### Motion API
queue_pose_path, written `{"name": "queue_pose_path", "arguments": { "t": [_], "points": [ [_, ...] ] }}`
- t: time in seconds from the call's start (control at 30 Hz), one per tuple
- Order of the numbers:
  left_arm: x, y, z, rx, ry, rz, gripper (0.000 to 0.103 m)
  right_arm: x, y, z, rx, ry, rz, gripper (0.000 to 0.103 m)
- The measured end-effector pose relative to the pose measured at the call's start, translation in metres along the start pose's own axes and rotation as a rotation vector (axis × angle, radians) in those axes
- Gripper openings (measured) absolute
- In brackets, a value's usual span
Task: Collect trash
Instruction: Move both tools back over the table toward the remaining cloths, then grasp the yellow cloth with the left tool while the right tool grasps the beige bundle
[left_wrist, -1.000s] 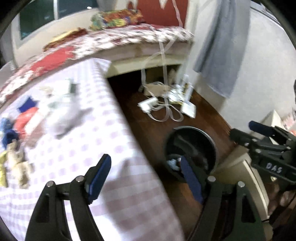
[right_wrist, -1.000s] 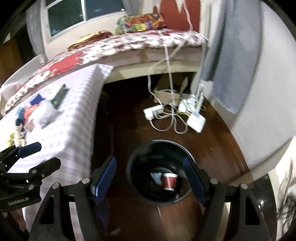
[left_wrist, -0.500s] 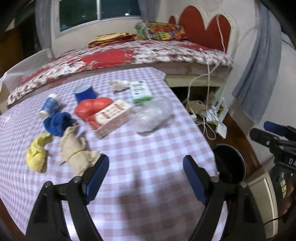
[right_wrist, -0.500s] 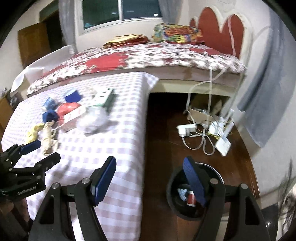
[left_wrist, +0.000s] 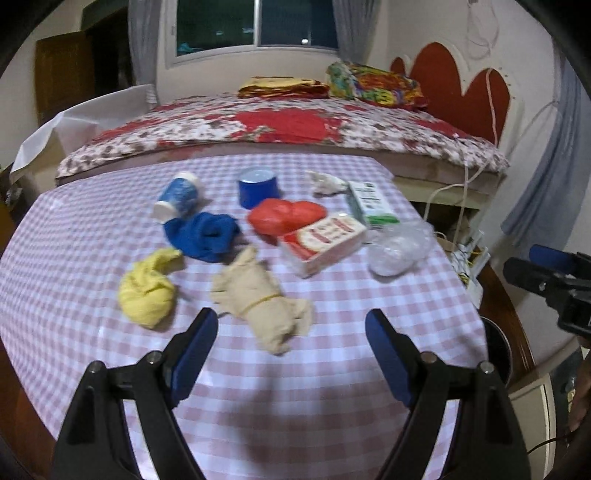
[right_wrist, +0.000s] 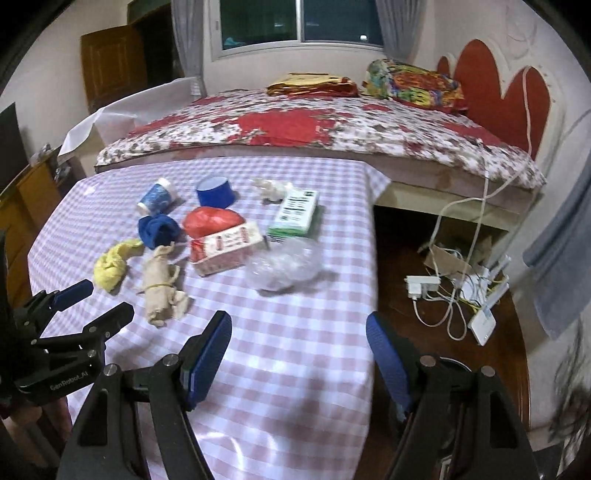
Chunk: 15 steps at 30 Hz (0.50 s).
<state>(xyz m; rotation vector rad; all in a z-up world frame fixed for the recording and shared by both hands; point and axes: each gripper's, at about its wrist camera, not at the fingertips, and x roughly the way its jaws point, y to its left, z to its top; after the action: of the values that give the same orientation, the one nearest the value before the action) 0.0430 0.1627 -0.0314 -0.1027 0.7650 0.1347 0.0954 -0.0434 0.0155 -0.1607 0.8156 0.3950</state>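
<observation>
Swung from bin to table; beige wad (left_wrist: 263, 300) just beyond left gripper's (left_wrist: 291, 334) empty jaws.

Floral bed (right_wrist: 314, 129) behind, router (right_wrist: 482, 325) on floor.

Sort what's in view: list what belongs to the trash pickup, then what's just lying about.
Trash job:
- crumpled clear plastic bag
- red-and-white carton
- green-and-white box
- blue paper cup
- crumpled white tissue
- black bin

Lying about:
- white power strip and cables
- floral bedspread
- colourful pillow
</observation>
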Motion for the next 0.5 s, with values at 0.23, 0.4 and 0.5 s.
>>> {"name": "queue_pose_path", "arguments": {
  "t": [0.23, 0.4, 0.5],
  "points": [
    [-0.001, 0.036, -0.004, -0.043, 0.009, 0.031, 0.083, 0.017, 0.037, 0.014, -0.038, 0.018, 0.042, 0.077],
    [0.002, 0.066, -0.009, -0.068, 0.017, 0.078, 0.083, 0.035, 0.060, 0.020, -0.046, 0.048, 0.109, 0.077],
    [0.008, 0.081, -0.012, -0.087, 0.032, 0.100, 0.083, 0.050, 0.079, 0.022, -0.057, 0.067, 0.144, 0.077]
  ]
}}
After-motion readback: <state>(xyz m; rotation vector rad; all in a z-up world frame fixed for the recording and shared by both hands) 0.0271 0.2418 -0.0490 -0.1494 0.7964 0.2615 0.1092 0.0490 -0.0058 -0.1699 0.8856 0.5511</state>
